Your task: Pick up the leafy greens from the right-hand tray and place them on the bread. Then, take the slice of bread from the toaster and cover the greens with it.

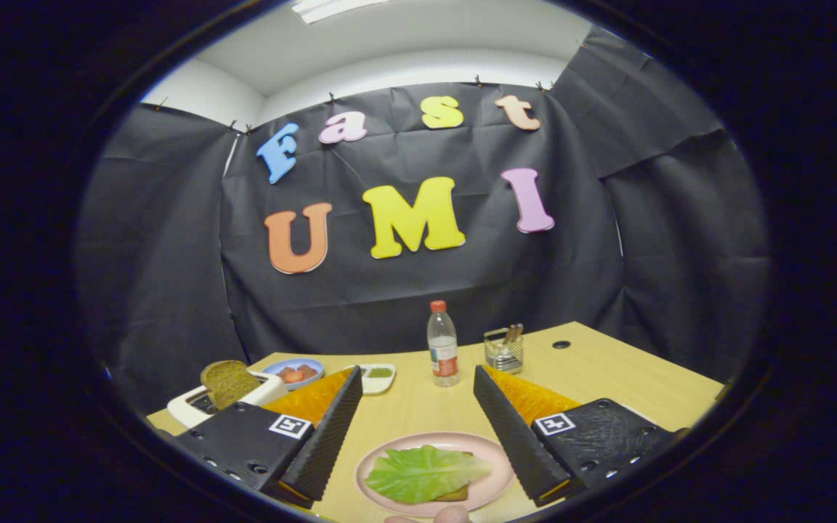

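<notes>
The gripper (418,428) hangs wide open and empty, its fingers flanking the pink plate (495,483) on the table (607,378). On that plate the greens (422,472) lie over a bread slice (458,495), which shows as a thin brown edge. Left of the plate and beyond the left finger, a toaster (189,410) holds a second slice (229,383) upright. A blue dish (295,373) and a small white dish (377,376) sit farther back, partly hidden by that finger. Beyond the plate stand a bottle (443,354) and a wire holder (504,351).
</notes>
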Demonstrator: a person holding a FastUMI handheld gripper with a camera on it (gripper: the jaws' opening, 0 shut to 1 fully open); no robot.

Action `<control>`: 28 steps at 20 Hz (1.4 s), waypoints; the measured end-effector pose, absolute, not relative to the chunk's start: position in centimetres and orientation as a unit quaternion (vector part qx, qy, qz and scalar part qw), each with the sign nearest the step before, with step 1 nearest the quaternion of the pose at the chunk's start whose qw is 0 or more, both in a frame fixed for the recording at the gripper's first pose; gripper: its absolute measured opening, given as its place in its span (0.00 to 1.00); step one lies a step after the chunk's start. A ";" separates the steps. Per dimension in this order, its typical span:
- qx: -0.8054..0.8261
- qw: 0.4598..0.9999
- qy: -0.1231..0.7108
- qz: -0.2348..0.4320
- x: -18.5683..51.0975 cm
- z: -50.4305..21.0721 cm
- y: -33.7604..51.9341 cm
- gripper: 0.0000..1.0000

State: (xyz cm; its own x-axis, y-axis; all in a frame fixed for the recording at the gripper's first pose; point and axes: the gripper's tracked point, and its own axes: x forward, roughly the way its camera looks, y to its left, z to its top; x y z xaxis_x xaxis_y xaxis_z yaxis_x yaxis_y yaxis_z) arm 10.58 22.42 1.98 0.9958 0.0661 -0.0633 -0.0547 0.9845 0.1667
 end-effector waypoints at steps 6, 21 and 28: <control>0.067 0.993 0.038 0.086 10.1 2.9 34.3 0.96; -0.008 0.987 0.140 0.078 13.4 -2.6 46.9 0.93; -0.001 0.980 0.189 0.063 15.1 -4.9 46.6 0.35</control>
